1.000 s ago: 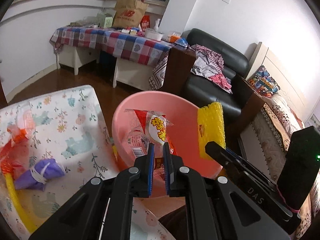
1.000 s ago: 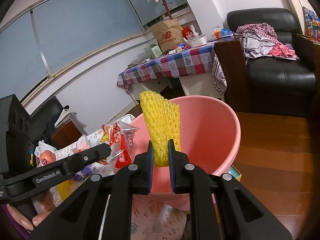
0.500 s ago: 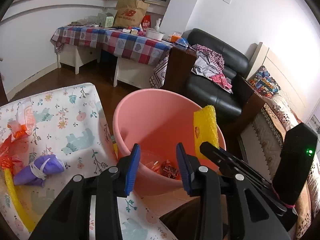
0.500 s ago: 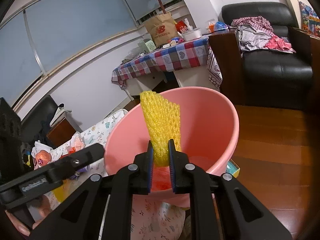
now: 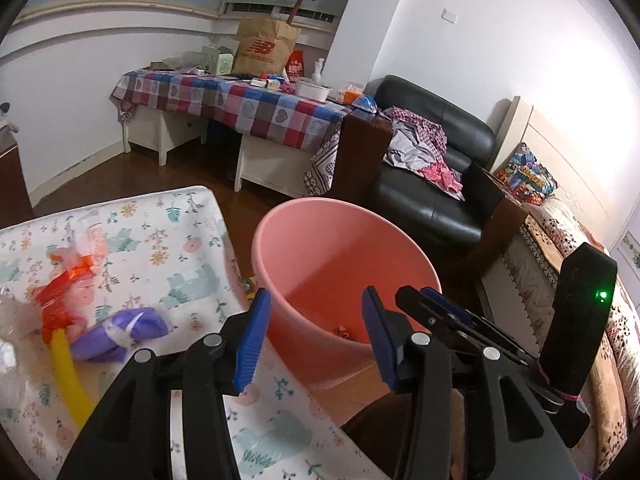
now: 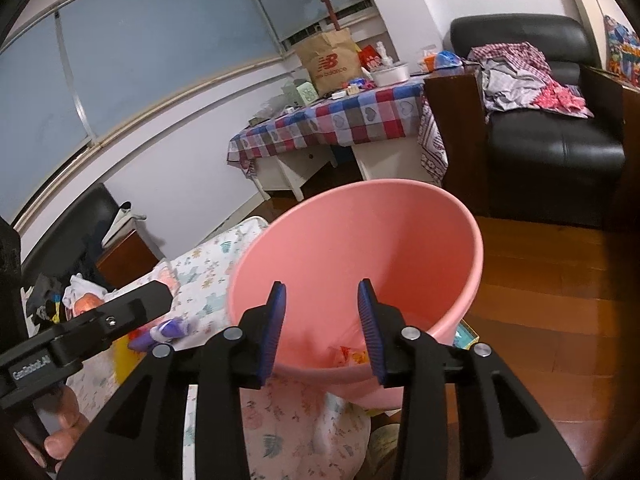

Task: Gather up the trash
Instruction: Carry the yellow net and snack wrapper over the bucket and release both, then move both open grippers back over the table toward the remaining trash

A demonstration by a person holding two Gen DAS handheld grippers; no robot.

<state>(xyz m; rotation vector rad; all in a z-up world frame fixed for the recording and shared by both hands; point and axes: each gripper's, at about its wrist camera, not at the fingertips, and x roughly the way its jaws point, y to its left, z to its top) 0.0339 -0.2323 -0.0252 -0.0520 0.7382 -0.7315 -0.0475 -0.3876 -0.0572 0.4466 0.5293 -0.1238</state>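
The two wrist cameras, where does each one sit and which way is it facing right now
Left wrist: on the left gripper, looking down over the pink bucket and floral cloth; jaws opening, nothing between them; right gripper shows at right.
Right wrist: on the right gripper, facing the pink bucket's mouth; jaws opening, nothing between them; left gripper and fingers show at lower left.
Shared: bucket, floral cloth, purple bundle, checked table, black armchair.

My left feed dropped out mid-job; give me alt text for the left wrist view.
The left gripper hangs over the pink bin, jaws opening with nothing between them. Left of the bin, a floral sheet holds a purple bundle and orange wrappers. The right gripper reaches in from the right.
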